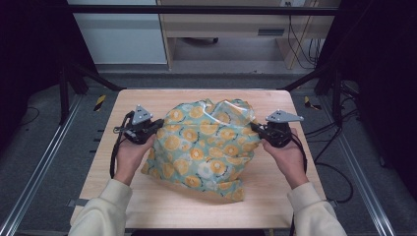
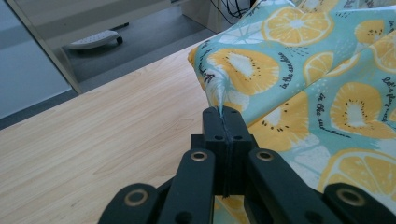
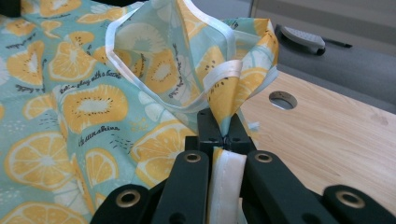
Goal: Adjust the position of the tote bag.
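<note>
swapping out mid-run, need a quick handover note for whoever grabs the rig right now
Left tool: shut on the left edge of the fruit-print cloth, a pinch of fabric clamped between its jaws.
Right tool: shut on the cloth's right side, at the white-trimmed hem.
Cloth: bunched in the middle of the wooden table, puffed up between the two tools, its near corner lying on the tabletop.
Done: both sides gripped.
Left: probably to spread or fold the cloth; it is crumpled and not flat yet. Keep both grips closed so the fabric does not slip out.
</note>
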`<action>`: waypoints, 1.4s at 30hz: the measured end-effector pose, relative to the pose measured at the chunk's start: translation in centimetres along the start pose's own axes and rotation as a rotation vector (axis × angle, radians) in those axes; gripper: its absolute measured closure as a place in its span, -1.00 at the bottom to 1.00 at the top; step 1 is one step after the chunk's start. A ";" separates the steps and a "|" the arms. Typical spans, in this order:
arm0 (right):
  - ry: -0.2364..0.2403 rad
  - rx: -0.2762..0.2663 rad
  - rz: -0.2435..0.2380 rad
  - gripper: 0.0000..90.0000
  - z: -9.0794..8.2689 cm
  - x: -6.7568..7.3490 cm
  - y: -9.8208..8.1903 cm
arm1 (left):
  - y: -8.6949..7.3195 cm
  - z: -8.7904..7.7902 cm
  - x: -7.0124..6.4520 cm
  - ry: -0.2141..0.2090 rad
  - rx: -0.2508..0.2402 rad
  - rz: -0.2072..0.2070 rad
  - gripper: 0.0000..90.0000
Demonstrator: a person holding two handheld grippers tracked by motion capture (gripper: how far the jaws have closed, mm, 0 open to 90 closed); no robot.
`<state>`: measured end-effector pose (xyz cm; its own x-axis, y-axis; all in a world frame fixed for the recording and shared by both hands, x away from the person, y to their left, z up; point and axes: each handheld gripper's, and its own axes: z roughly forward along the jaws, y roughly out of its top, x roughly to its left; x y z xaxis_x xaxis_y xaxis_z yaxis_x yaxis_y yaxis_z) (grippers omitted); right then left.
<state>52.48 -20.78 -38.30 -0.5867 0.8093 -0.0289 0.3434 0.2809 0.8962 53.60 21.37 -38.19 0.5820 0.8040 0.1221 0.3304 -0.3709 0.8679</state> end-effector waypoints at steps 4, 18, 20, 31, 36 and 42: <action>0.000 -0.008 -0.022 0.98 -0.4 0.5 -0.1 | -0.4 -0.5 -0.1 -0.001 -0.020 -0.006 1.00; 0.008 -0.017 -0.052 0.98 -0.1 1.9 -0.3 | -2.3 -2.1 0.0 -0.004 -0.052 -0.027 1.00; 0.006 -0.023 -0.053 0.98 0.0 2.0 -0.3 | -2.4 -2.4 0.1 0.002 -0.060 -0.028 1.00; 0.013 -0.049 -0.064 0.98 -0.6 3.0 -0.9 | -3.7 -3.5 -0.4 -0.001 -0.085 -0.021 1.00; 0.014 -0.044 -0.064 0.98 -0.3 3.3 -1.5 | -4.1 -3.6 -0.2 -0.001 -0.089 -0.039 1.00; 0.016 -0.057 -0.068 0.98 -0.3 3.7 -1.5 | -4.7 -3.9 -0.3 0.000 -0.092 -0.053 1.00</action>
<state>49.55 -18.37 -39.66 -0.6194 0.7806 -0.0842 0.2600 0.3051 0.9162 48.97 24.69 -40.47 0.5654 0.8214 0.0751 0.2912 -0.2840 0.9135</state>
